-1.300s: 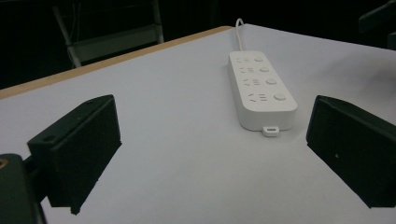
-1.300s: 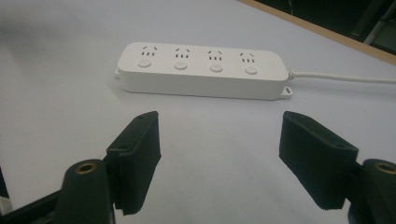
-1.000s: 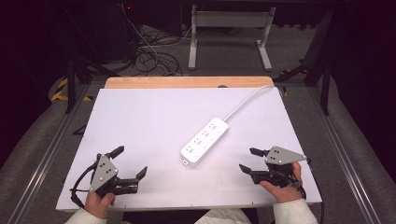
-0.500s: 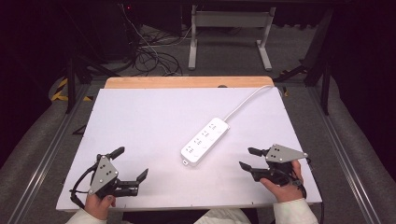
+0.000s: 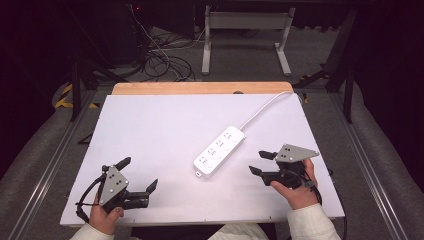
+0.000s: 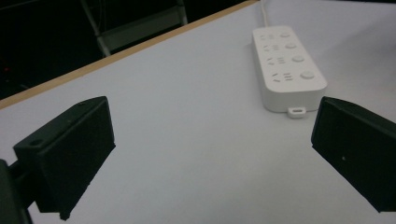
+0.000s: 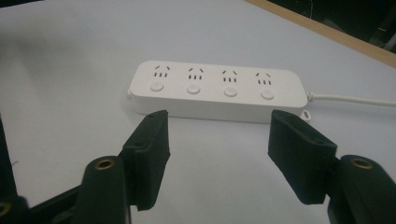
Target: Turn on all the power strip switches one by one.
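Fingers first: right gripper (image 5: 263, 163) has its jaws apart at a middling gap, nothing between them, touching nothing; they have just been closing in a bit. Left gripper (image 5: 140, 174) has jaws spread wide, empty too, hovering just over the table (image 5: 150, 130).

Count: two grippers, one power strip (image 5: 220, 151), one white cord (image 5: 262, 107), one table.

Power strip sits just ahead of the right gripper's fingertips, near but apart. In the right gripper view it lies crosswise beyond the jaws (image 7: 215, 91). From the left gripper it lies farther off, ahead and toward the right jaw (image 6: 287, 65).

Strip is white, long, rounded corners, flat on the table. Four sockets in a row, four round buttons, one beside each socket. A small tab sticks out at the near end. The cord leaves the far end and runs to the table's wooden back edge.
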Available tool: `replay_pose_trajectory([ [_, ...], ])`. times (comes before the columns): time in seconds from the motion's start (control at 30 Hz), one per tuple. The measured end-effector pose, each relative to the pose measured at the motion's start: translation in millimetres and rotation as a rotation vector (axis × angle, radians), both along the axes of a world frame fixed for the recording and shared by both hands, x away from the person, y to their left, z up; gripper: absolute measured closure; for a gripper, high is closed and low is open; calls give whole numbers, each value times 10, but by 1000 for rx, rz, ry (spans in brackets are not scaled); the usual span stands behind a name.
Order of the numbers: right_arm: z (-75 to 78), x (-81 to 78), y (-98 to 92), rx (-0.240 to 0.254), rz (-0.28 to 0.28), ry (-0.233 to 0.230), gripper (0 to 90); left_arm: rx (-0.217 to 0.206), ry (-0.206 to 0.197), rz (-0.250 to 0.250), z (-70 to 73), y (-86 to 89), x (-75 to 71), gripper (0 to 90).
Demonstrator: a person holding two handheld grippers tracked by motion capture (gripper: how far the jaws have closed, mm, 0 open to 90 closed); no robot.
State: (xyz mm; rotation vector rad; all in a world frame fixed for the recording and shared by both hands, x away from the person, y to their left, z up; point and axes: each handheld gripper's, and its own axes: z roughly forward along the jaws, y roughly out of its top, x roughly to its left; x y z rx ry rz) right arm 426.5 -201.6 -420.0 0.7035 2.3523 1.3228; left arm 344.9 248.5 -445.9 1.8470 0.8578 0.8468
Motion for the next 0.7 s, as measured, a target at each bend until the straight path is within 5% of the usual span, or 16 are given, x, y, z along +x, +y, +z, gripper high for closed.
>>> replay_pose_trajectory([
  [0.2,121,90,100,-9,18,-5,398,-18,-33,16,4,-3,-20,0],
  [0.7,259,292,410,-20,41,-4,443,-28,-20,16,15,26,-22,0],
])
